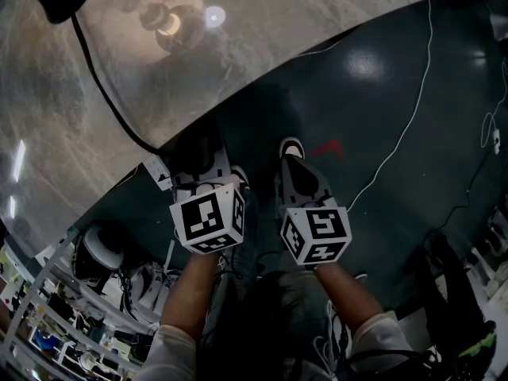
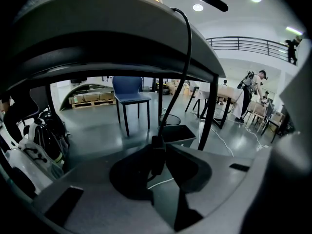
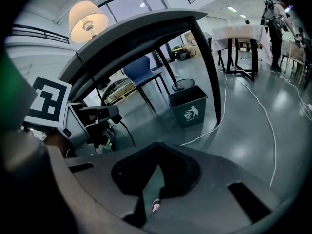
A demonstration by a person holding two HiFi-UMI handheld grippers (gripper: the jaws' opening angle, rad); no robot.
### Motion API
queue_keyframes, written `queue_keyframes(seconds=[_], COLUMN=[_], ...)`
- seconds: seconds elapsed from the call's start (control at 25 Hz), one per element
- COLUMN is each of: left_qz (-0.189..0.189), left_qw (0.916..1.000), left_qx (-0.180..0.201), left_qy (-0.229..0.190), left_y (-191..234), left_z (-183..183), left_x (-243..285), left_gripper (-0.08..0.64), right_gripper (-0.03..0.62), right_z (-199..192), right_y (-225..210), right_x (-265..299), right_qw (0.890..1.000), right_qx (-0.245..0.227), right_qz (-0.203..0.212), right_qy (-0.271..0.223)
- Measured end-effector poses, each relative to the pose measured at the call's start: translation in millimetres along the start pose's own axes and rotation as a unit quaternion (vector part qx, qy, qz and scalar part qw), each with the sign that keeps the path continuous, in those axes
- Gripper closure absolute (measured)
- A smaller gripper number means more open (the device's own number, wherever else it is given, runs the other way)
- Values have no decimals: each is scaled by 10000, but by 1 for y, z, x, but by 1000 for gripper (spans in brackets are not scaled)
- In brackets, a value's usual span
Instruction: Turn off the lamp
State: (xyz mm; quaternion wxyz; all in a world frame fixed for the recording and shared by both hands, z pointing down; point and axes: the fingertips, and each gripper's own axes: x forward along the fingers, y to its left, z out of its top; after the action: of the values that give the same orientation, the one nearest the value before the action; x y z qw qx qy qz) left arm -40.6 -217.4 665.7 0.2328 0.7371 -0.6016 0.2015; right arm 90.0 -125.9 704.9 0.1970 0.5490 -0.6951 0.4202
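The lamp glows at upper left on the table. My left tool grips the cord switch at centre frame. My right tool is closed and empty. Next, I reckon, I squeeze until it clicks.

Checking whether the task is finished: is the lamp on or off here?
On. The lamp shade glows in the right gripper view, and its bulb shines in the head view. The left gripper grips its cord.
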Motion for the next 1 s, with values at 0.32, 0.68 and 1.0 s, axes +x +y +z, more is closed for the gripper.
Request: queue_keyframes(seconds=[0.32,0.68,1.0], left_qz=[-35,-67,-38], left_qw=[10000,9999,9999], left_qx=[-18,-10,-49], left_qy=[-27,-112,-140], left_y=[-1,-5,1], left_z=[3,4,2], left_x=[-1,-1,-1], left_gripper=[469,483,483], right_gripper=[592,593,592], right_z=[1,1,-3], right_y=[1,-2,-2], right_x=[-1,-1,2], right_qw=[10000,10000,10000], right_qx=[10,53,81], right_qz=[4,-5,-13], right_qy=[-11,-18,-3])
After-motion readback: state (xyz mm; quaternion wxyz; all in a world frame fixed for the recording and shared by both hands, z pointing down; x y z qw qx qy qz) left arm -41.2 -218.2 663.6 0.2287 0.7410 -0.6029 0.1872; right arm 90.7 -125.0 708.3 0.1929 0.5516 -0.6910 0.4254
